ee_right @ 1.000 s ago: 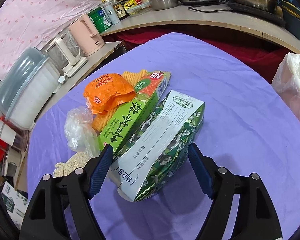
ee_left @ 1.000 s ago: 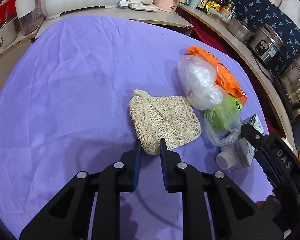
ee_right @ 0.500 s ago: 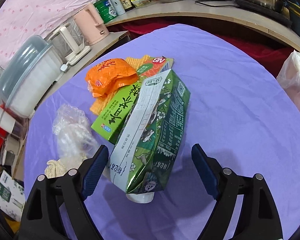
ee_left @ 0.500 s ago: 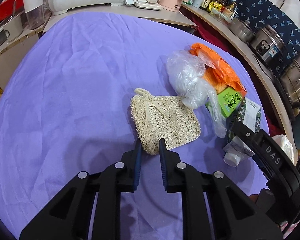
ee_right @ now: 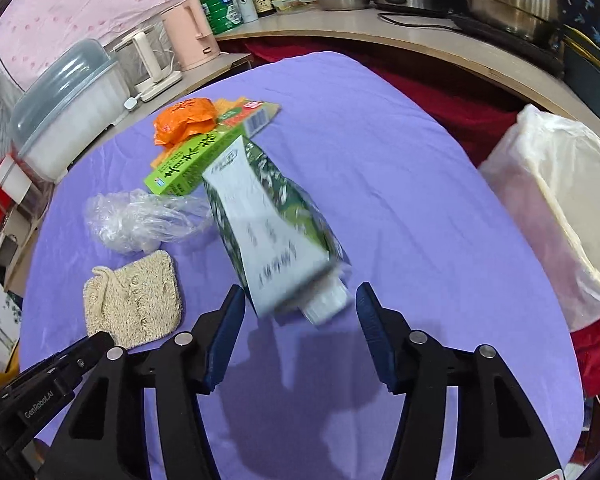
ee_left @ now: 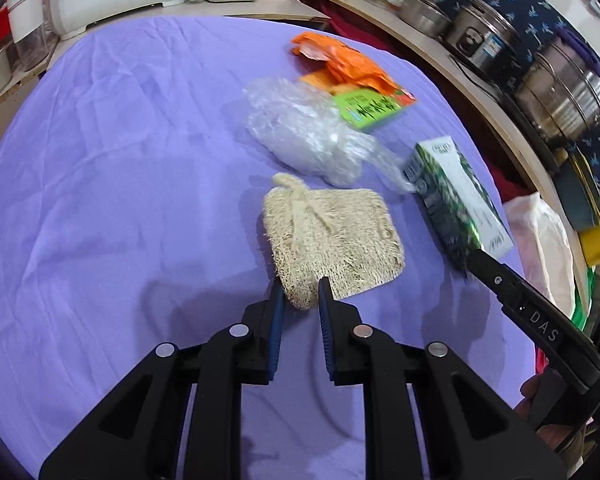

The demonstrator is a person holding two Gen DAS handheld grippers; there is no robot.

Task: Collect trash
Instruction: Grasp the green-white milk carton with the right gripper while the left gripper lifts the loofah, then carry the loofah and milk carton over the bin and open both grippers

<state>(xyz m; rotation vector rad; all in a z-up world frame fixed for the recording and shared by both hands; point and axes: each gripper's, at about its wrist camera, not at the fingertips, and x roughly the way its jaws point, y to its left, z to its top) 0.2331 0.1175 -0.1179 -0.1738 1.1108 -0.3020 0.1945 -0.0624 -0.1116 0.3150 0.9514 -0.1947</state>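
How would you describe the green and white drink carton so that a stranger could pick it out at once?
Start at the purple cloth. The carton lies on it just ahead of the right gripper, beside a crumpled clear bag. It alone has a white screw cap.

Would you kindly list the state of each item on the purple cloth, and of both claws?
Green carton: tilted, cap end between the right claw's pads, none seen pressing.
Clear plastic bag: crumpled, lying flat.
Loofah pad: flat, corner between the left claw's pads.
Orange wrapper: crumpled, atop the boxes.
Green box: lying flat.
Left claw: nearly shut.
Right claw: closing.
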